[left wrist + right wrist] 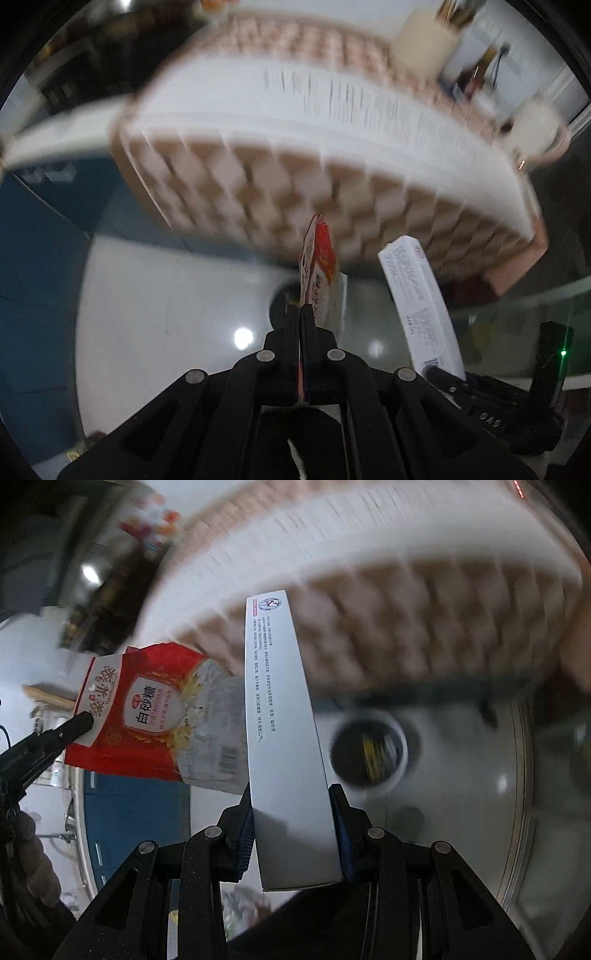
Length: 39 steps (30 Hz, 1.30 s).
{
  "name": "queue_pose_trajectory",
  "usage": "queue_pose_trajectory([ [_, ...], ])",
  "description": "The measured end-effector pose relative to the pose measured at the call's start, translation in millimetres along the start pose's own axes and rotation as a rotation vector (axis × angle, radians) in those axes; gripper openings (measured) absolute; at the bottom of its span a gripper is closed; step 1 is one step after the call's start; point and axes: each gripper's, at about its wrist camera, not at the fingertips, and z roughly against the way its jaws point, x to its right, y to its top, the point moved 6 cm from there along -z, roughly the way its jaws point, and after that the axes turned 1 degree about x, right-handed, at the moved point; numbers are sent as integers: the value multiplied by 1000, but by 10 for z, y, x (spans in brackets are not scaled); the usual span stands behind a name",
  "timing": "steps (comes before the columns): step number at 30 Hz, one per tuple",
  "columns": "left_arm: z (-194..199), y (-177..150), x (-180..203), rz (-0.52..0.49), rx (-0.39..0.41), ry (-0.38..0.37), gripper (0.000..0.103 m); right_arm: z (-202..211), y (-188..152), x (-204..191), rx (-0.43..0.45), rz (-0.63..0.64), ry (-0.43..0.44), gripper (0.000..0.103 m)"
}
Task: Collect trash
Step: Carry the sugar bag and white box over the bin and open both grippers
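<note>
My left gripper [301, 314] is shut on a red and white sugar bag [317, 273], seen edge-on in the left wrist view. The same bag [147, 716] shows its printed face in the right wrist view, with the left gripper's finger [79, 722] on its edge. My right gripper [291, 812] is shut on a long white carton [284, 716] with small print, its blue pads pressing both sides. That carton [417, 299] rises at the right of the left wrist view. Below the carton, on the floor, stands a round white bin with a dark inside [367, 753].
A big white pack with rows of beige cells [295, 173] fills the upper half of both views, blurred. A blue panel [40, 229] lies at the left. The pale glossy floor [166, 314] shows light reflections. A cream cylinder with sticks [424, 40] stands at the far right.
</note>
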Motion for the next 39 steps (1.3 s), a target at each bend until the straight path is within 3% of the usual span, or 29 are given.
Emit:
queue_pose_trajectory([
  [6,-2061,-336,64,5,-138,-11,0,-1441,-352,877,-156,-98,-64,39],
  [11,-3836,-519,85,-6,-259,-9,0,-2943,-351,1664,-241,-172,-97,39],
  [15,-4692,-597,81,-17,-320,18,5,-3881,-305,2059,-312,-179,-112,39],
  [18,-4900,-635,90,-8,-375,18,6,-4325,-292,2199,-383,-168,-130,40],
  [20,-4867,-686,18,-10,-381,42,6,-4451,-309,2245,-412,-179,-130,41],
  [21,-4839,-708,-16,-19,-370,49,14,-4465,-335,2244,-421,-180,-139,48],
  [22,-4771,-694,-43,-33,-354,38,42,-4439,-333,2244,-419,-177,-154,68],
  [23,-4692,-676,-79,-42,-335,48,68,-4402,-316,2240,-410,-175,-161,78],
  [24,-4628,-660,-99,-47,-317,59,103,-4338,-331,2216,-398,-170,-175,89],
  [26,-4456,-638,-102,-59,-290,57,103,-4165,-302,2169,-370,-156,-195,90],
  [28,-4265,-635,-128,-66,-286,85,103,-3935,-239,2094,-336,-142,-219,103],
  [30,-3998,-639,-155,-72,-264,114,103,-3657,-132,2012,-286,-105,-254,103],
  [33,-3389,-657,-141,-81,-212,163,103,-3165,16,1820,-209,-55,-314,103],
  [39,-2018,-671,-5,-59,-113,167,103,-1907,94,1280,-70,38,-383,103],
])
